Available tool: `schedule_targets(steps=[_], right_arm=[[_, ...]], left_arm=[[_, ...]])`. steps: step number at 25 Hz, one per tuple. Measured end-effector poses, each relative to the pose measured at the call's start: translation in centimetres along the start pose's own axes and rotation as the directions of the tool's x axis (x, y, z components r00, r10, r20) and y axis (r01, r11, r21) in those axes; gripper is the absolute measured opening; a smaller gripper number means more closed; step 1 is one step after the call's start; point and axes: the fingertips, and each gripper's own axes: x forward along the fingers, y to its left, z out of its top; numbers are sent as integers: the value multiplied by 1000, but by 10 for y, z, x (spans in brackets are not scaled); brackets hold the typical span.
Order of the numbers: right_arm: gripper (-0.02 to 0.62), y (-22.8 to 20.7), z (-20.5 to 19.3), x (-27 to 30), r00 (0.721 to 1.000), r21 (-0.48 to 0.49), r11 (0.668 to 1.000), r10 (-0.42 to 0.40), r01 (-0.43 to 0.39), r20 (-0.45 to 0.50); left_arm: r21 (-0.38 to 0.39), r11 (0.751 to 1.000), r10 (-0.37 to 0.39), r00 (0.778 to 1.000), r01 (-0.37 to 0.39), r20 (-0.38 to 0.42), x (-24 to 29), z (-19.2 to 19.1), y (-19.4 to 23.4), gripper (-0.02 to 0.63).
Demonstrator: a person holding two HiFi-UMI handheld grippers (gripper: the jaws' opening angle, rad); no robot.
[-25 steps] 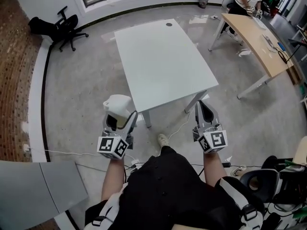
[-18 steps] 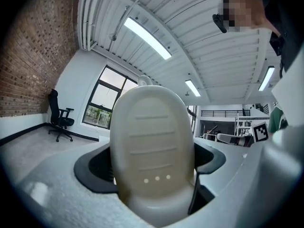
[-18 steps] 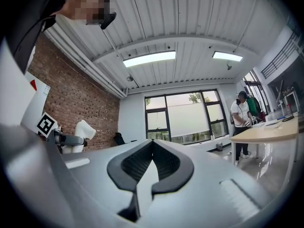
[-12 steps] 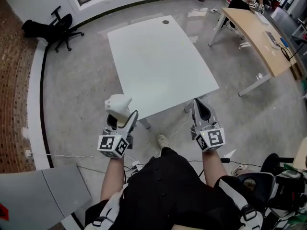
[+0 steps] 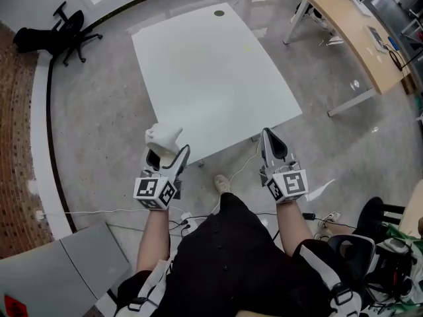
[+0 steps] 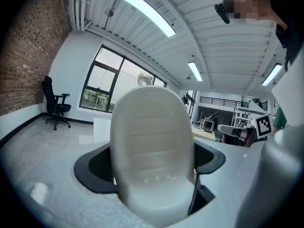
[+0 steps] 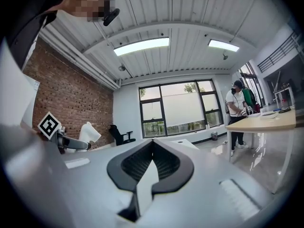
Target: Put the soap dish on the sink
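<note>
My left gripper (image 5: 166, 154) is shut on a white oval soap dish (image 5: 161, 137), which stands upright between the jaws and fills the middle of the left gripper view (image 6: 152, 146). The dish hangs just off the near left corner of a white table (image 5: 205, 71). My right gripper (image 5: 271, 144) is shut with nothing in it, over the table's near edge; its black pads (image 7: 142, 163) meet at the tips. From the right gripper view the soap dish (image 7: 90, 132) shows at the left. No sink is in view.
A wooden desk (image 5: 357, 38) stands at the back right, with a person (image 7: 236, 110) beside it. A black office chair (image 5: 56, 28) is at the far left. Cables (image 5: 188, 220) lie on the floor near my feet. A dark stool (image 5: 357, 249) sits at bottom right.
Both grippers have come closer to the white table's near edge, and the table now sits nearer in the head view. The left gripper still holds the soap dish.
</note>
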Motion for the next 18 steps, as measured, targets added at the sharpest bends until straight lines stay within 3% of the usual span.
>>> schedule_targets(steps=[5, 9, 13, 18], right_arm=[[6, -16, -17, 15, 999, 17, 1000, -6, 7, -40], [6, -27, -32, 24, 997, 36, 999, -17, 20, -76], [6, -31, -44, 32, 994, 44, 999, -20, 24, -105], [6, -37, -59, 36, 990, 61, 998, -24, 33, -136]], left_arm=[[1, 1000, 2, 993, -1, -114, 38, -27, 8, 462], [-23, 1000, 1, 970, -6, -241, 65, -55, 17, 462], [-57, 998, 14, 932, -37, -363, 83, -81, 30, 462], [-18, 999, 33, 873, -48, -487, 102, -111, 37, 462]])
